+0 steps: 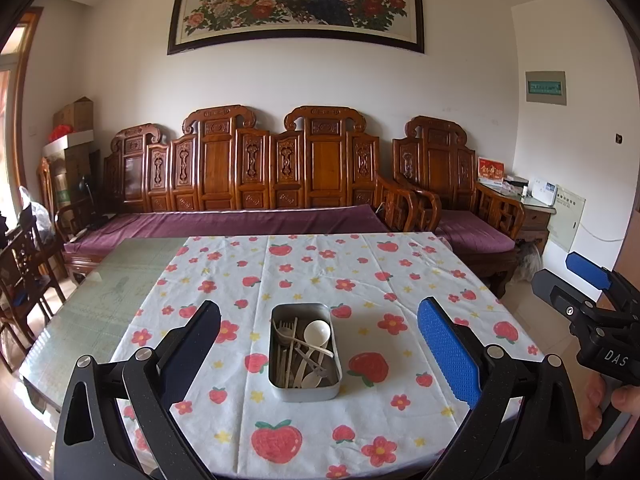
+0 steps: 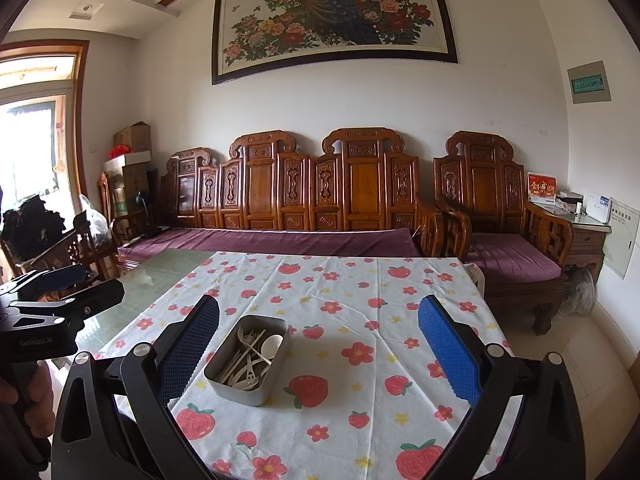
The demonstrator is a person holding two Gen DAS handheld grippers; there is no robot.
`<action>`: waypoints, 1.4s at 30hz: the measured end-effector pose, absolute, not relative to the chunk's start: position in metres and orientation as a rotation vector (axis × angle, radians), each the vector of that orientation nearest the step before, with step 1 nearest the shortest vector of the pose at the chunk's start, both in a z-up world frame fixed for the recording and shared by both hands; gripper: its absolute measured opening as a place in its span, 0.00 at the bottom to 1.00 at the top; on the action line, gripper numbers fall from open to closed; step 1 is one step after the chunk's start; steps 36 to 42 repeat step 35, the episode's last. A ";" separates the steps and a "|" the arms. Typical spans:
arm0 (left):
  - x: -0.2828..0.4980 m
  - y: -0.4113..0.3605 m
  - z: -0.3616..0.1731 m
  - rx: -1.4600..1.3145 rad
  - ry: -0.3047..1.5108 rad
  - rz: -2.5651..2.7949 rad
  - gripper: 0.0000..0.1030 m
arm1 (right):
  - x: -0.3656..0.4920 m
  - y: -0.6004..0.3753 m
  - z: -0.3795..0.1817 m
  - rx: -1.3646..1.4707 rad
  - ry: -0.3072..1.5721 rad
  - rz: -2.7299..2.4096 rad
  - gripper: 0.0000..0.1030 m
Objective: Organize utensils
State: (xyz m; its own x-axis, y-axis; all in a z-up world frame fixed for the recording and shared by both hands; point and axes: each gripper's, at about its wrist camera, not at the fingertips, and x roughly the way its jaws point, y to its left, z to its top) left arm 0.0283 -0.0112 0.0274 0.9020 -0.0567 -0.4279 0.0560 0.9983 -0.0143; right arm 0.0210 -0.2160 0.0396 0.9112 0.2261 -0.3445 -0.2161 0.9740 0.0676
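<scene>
Near the front edge of the table [image 1: 100, 304], roughly midway between its left and right sides, we see a grey metal tin [image 1: 305, 352] resting on the strawberry-and-flower tablecloth [image 1: 320, 272]. It is rectangular with rounded corners, and it holds a loose heap of pale utensils [image 1: 298, 354]: we can make out at least 1 fork [image 1: 285, 330], a round-bowled white spoon [image 1: 317, 334] and several thin handles crossing each other, though the pile is too tangled for us to count the pieces.

We hold the left gripper [image 1: 318, 354] above the front edge with its 2 fingers spread wide, and nothing sits between them in its grasp; in the left wrist view the tin appears in the gap, farther out on the cloth. The right gripper [image 2: 318, 350] is likewise spread apart and carries nothing, and from its camera the tin [image 2: 247, 360] lies just beside the left finger, turned at an angle. Each gripper also shows at the edge of the other's view, the right one [image 1: 588, 292] off the table's right side, the left one [image 2: 60, 292] off its left side.

The cloth covers the right part of the table, leaving a glass strip bare along the left edge. Beyond the far edge stands a carved wooden sofa [image 1: 248, 176] with purple cushions, and a framed peacock painting [image 1: 296, 0] hangs on the wall above it.
</scene>
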 end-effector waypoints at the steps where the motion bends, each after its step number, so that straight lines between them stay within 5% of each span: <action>1: 0.028 -0.011 0.028 -0.003 0.442 -0.059 0.92 | 0.021 -0.216 0.040 0.027 0.358 0.227 0.97; 42: 0.028 -0.009 0.028 -0.005 0.444 -0.053 0.92 | 0.022 -0.218 0.040 0.029 0.358 0.228 0.97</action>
